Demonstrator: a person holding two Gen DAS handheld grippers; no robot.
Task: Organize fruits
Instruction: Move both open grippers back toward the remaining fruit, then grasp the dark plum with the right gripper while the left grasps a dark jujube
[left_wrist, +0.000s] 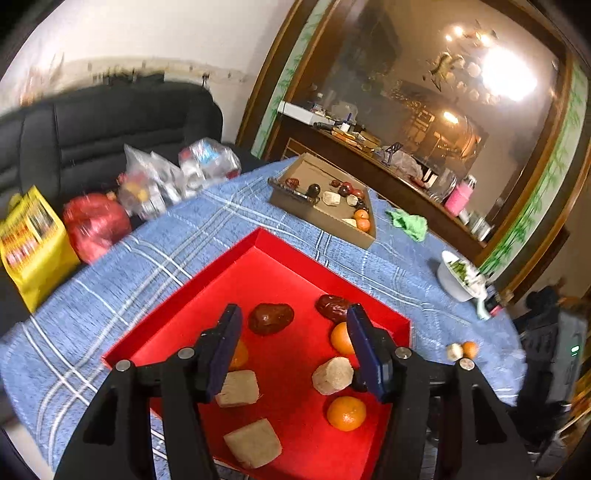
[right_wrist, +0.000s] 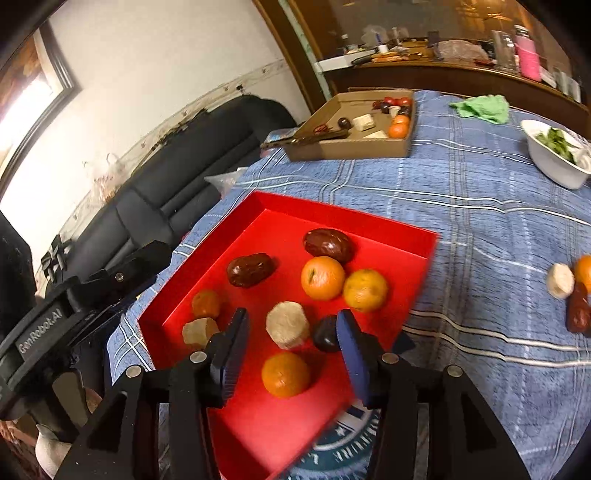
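Blue-checked tablecloth bears one red tray holding four oranges; both hand-held grippers gape.

A shallow red tray lies on the desk and holds loose fruits: four oranges, two glossy brown dates, a darker date and pale beige chunks. Farther back, an open cardboard box holds more oranges, dates and pale pieces. An orange, a pale piece and a date lie together on the cloth beside the tray.
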